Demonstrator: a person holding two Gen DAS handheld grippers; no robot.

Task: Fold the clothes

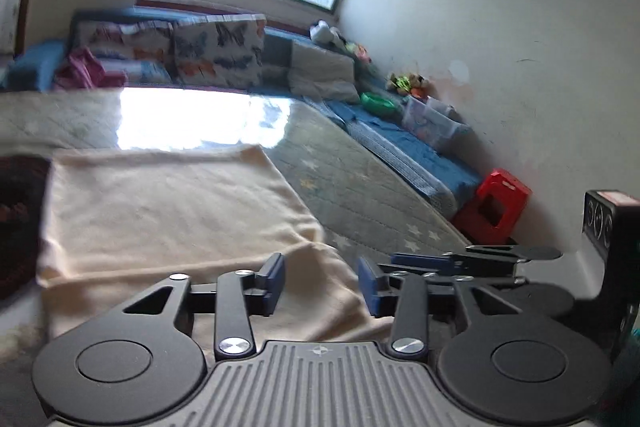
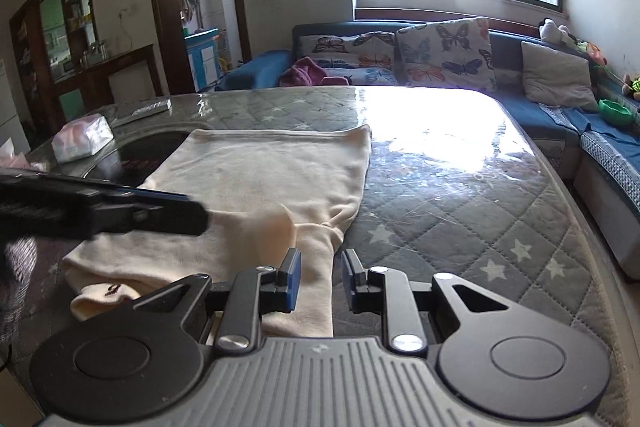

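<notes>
Garment (image 2: 260,179) beside tissue pack (image 2: 82,139); left tongs (image 1: 322,283) and right tongs (image 2: 318,281) parted, empty.

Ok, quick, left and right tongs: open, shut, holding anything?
Left tongs: open, holding nothing.
Right tongs: open narrowly, cream garment not pinched.

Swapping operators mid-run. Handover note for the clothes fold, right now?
Left gripper: open, empty, over the near end of the cream garment.
Right gripper: jaws slightly apart, the garment's near right edge under them; no grip visible.
Garment lies on the quilted table, far part flat, near end bunched and partly folded over.
Left: smooth it, finish the folds.
</notes>
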